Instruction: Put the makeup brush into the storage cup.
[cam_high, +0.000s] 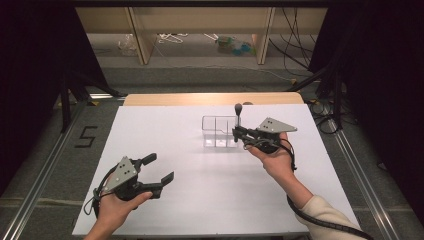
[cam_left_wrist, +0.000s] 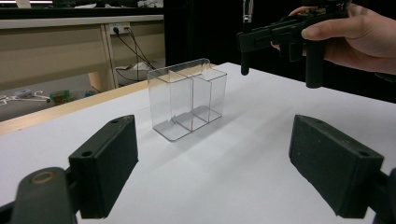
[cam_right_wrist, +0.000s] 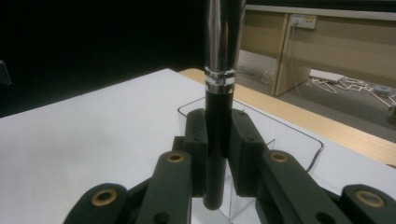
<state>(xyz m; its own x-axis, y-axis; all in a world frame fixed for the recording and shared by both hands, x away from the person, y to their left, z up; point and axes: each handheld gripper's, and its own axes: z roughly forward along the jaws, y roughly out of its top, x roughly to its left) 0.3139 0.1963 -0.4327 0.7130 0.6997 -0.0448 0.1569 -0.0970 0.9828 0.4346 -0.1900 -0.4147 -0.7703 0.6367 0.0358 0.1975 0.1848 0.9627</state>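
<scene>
Upright, the makeup brush (cam_right_wrist: 218, 116) sits clamped in the right tongs (cam_right_wrist: 217, 154); left tongs (cam_left_wrist: 212, 163) gape empty.

A white table (cam_high: 165, 150) stood in the middle, with a strip of pale wood (cam_high: 210, 98) along its far edge. Grey floor (cam_high: 45, 150) lay around it, marked on the left with a black "5" (cam_high: 86, 136) and crossed by metal rails (cam_high: 35, 185) on both sides. Beyond, a light wooden bench (cam_high: 200, 22) ran along the far wall with cables (cam_high: 295, 45) and small clutter beneath (white hangers among it), a wall socket (cam_left_wrist: 118, 28) above, and black curtains (cam_high: 30, 50) closed in left and right.
</scene>
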